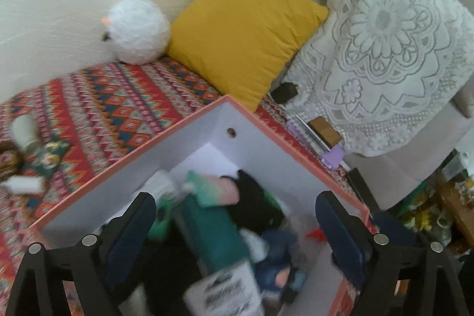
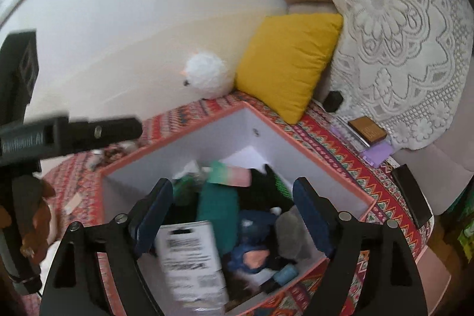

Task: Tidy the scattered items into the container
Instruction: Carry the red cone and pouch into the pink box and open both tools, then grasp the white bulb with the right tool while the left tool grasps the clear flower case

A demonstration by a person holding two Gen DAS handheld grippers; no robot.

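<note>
Pictured over a coral-rimmed, white-walled cardboard box (image 1: 189,135) set on a red zigzag-patterned woven cover (image 1: 97,105): left gripper (image 1: 235,215) and right gripper (image 2: 232,199), both spread wide and gripping nothing. Heaped inside the box, directly below both sets of fingers: a teal carton with a white printed label (image 2: 192,253), a black cloth (image 1: 254,197), a blue soft toy (image 2: 251,245) and a pink-and-green pack (image 1: 213,188). Left outside on the cover, well apart to the left gripper's left and blurred: a white bottle-like item (image 1: 23,184) beside a dark green floral pouch (image 1: 49,154). Judged light and rigid, possibly slick; best taken across its middle rather than by either end. Also outside, a brown flat case (image 2: 367,131) on purple sheets (image 2: 377,153) under a cream lace throw (image 2: 400,43), beyond the box, near a mustard-yellow cushion (image 1: 243,34) and a fluffy white ball-shaped plush (image 1: 137,30).
</note>
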